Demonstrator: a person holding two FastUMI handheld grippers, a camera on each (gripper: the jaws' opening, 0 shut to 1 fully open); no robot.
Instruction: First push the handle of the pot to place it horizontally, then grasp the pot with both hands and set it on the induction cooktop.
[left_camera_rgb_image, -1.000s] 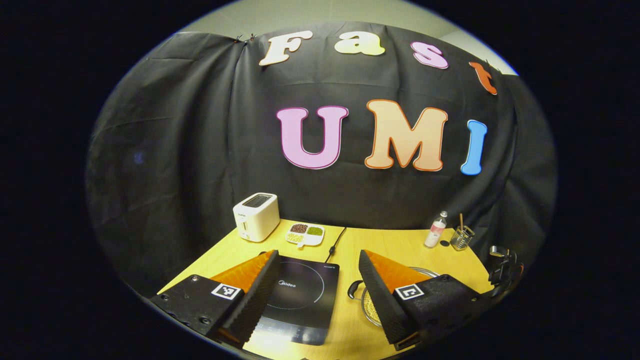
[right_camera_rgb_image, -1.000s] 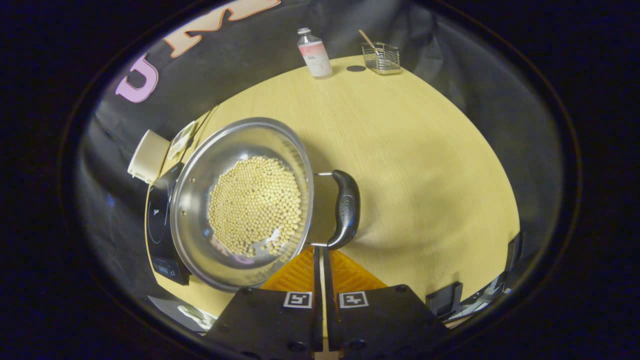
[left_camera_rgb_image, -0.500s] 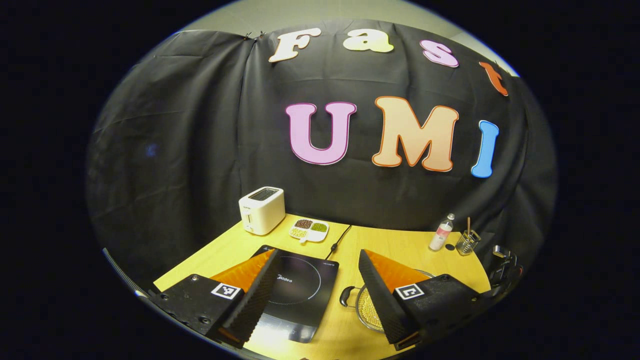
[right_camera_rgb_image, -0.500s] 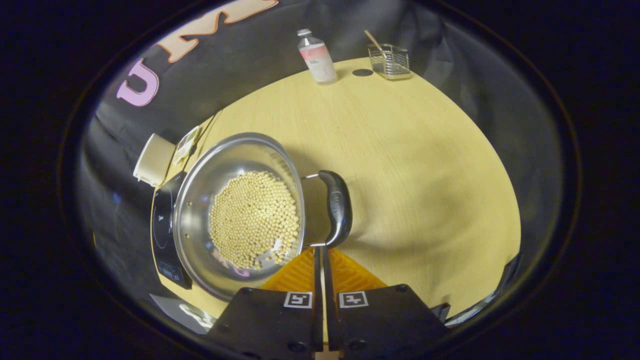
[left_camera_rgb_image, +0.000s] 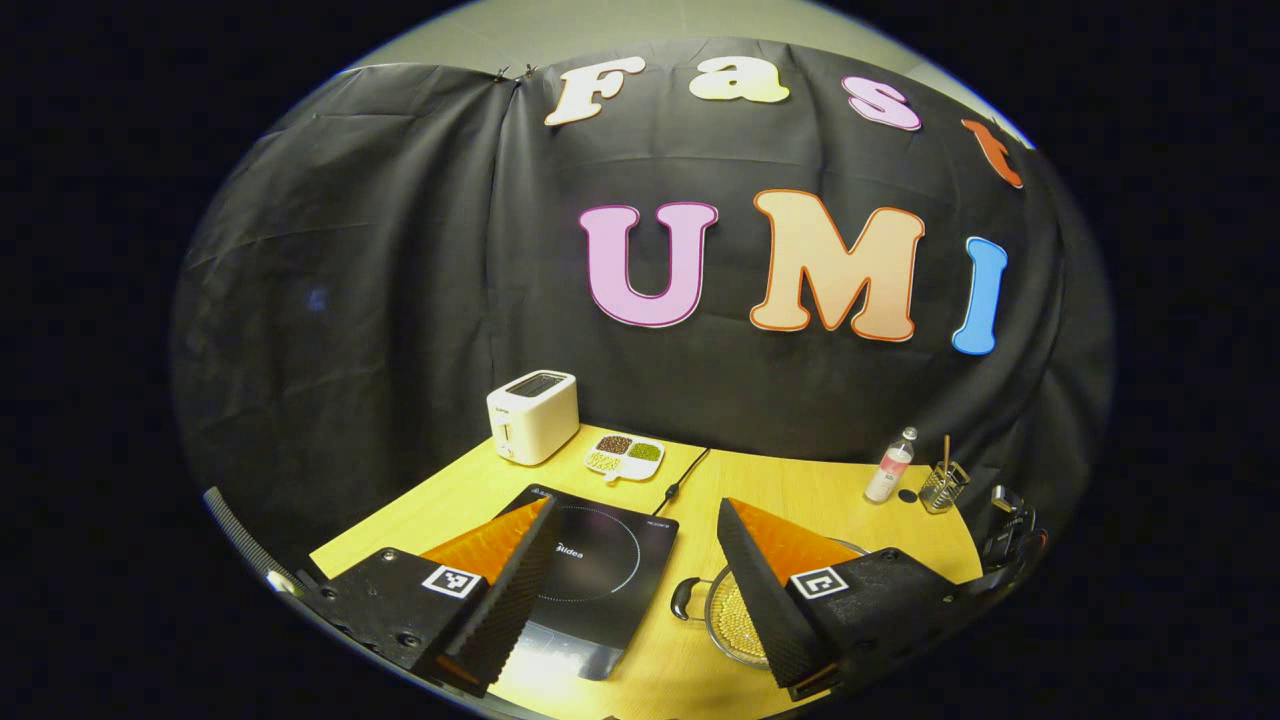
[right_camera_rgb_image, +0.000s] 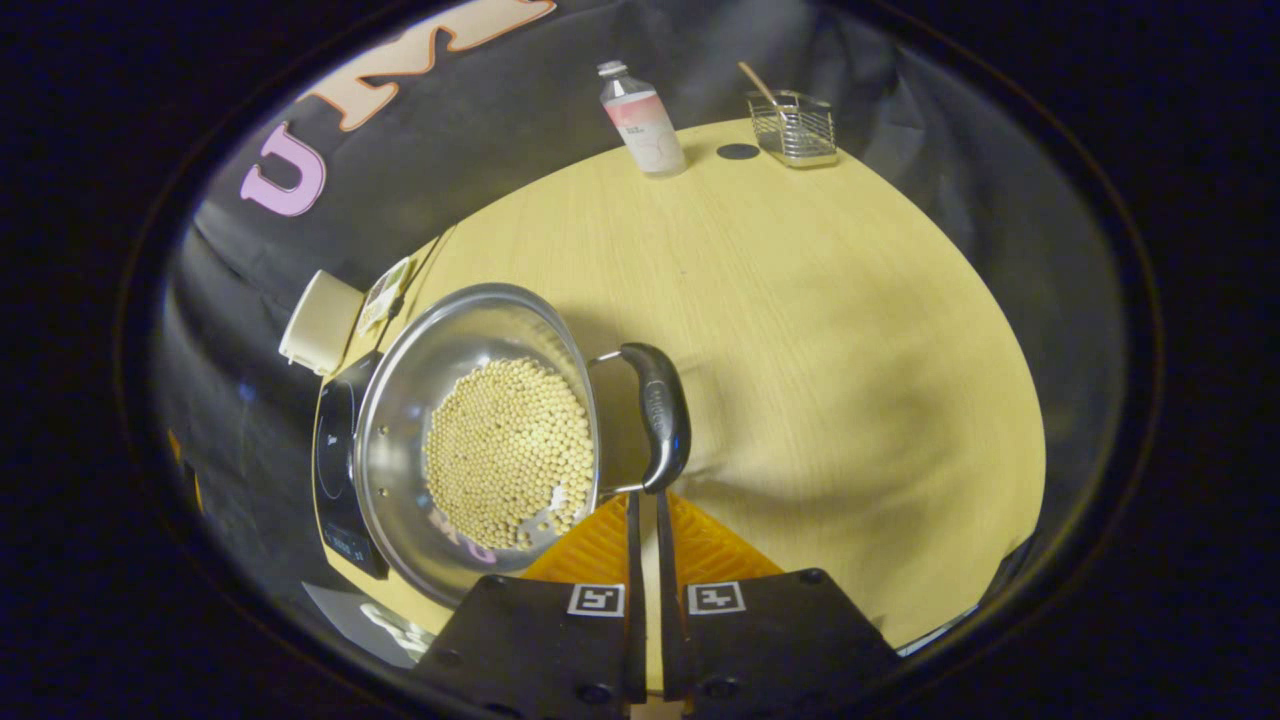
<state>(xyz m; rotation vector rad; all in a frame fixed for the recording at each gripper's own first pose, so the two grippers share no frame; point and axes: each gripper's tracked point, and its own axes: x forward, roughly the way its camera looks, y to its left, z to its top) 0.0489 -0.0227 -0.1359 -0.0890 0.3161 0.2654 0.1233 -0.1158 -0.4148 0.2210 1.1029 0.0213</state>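
Right gripper (right_camera_rgb_image: 645, 505): fingers nearly together, thin slit between them, nothing held. Tips sit just below the near end of the pot's black handle (right_camera_rgb_image: 657, 415); can't tell if they touch it. Left gripper (left_camera_rgb_image: 630, 580): jaws spread wide, empty, raised above the near table edge.

Pot (right_camera_rgb_image: 475, 440): steel, open top, holding small pale round beans (right_camera_rgb_image: 505, 450). It stands on the wooden table (right_camera_rgb_image: 800, 330), with its right-side handle sticking out flat from the rim on two wire arms. In the left gripper view the pot (left_camera_rgb_image: 735, 620) is half hidden behind that gripper's right finger, its other small black handle (left_camera_rgb_image: 685, 597) pointing toward the cooktop.

Induction cooktop (left_camera_rgb_image: 590, 565): black glass, lying flat just left of the pot, nothing on it. In the right gripper view the pot covers most of it; whether the two touch is unclear.

Further back: the cooktop's cable (left_camera_rgb_image: 680, 482) runs toward the wall. White toaster (left_camera_rgb_image: 532, 415) at the back left, a white divided dish (left_camera_rgb_image: 625, 457) with dark and green fillings beside it. Back right: a small bottle (right_camera_rgb_image: 645, 120), a dark disc (right_camera_rgb_image: 738, 151) on the table, then a wire holder (right_camera_rgb_image: 795, 125) with a wooden stick in it.
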